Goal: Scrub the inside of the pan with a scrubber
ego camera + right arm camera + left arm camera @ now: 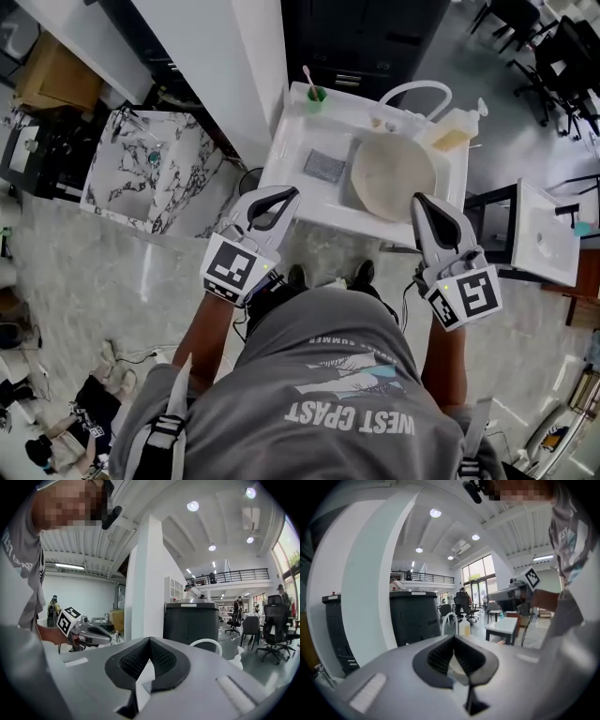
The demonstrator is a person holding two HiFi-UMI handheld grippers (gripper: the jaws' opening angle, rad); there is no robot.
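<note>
The round beige pan point(394, 174) lies in the basin of the white sink unit point(291, 159). A flat grey scrubber point(324, 166) rests on the counter just left of the pan. My left gripper point(285, 196) hovers at the unit's near edge, below the scrubber, shut and holding nothing. My right gripper point(420, 201) hangs over the pan's near rim, also shut and holding nothing. In the left gripper view the jaws point(453, 637) meet at their tips, and the right gripper point(513, 595) shows off to the right. The right gripper view shows its own jaws point(149, 640) closed.
A green cup point(316, 95) with a toothbrush stands at the counter's back. A soap bottle point(460, 130) and a looped white faucet hose point(412, 91) sit behind the pan. A small white side table point(544, 234) is to the right, a dark cabinet point(361, 37) behind, a marble block point(150, 173) left.
</note>
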